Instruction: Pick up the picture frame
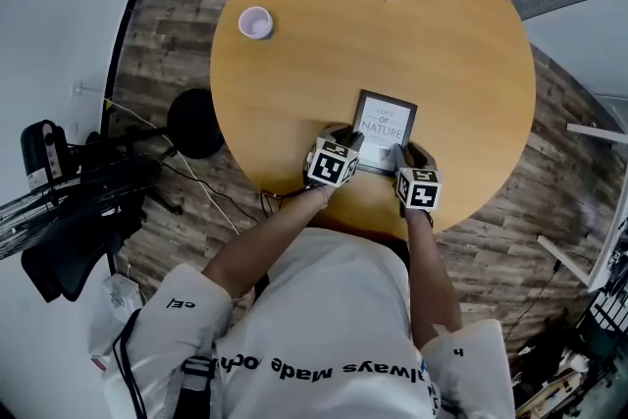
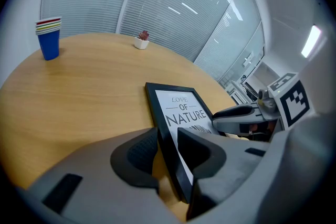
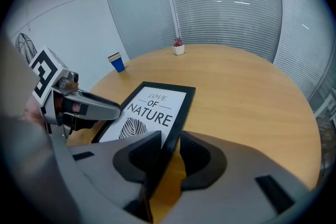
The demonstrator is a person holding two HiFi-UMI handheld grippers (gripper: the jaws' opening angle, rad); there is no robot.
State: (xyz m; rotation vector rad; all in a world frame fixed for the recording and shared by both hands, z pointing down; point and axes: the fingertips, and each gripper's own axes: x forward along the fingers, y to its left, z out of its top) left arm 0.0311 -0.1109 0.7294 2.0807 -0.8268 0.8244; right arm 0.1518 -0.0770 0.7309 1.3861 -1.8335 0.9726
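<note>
Fingers: on the grey left gripper, drawn in onto the near left edge of the thin black rectangular picture frame, one pad against each face; on the grey right gripper, pinched the same way onto the near right edge.
Place: on the round light-wood desk, close to its near rim, between both grippers; cannot tell whether already clear of the surface.
Handling: probably light and stiff, but thin; front pane likely slick and breakable.
Hold: best kept on the black moulding at opposite edges, with modest squeeze, and raised level to avoid twisting or slipping out.
Look: narrow black border, upright format, white print reading "LOVE OF NATURE" above a dark leaf drawing.
</note>
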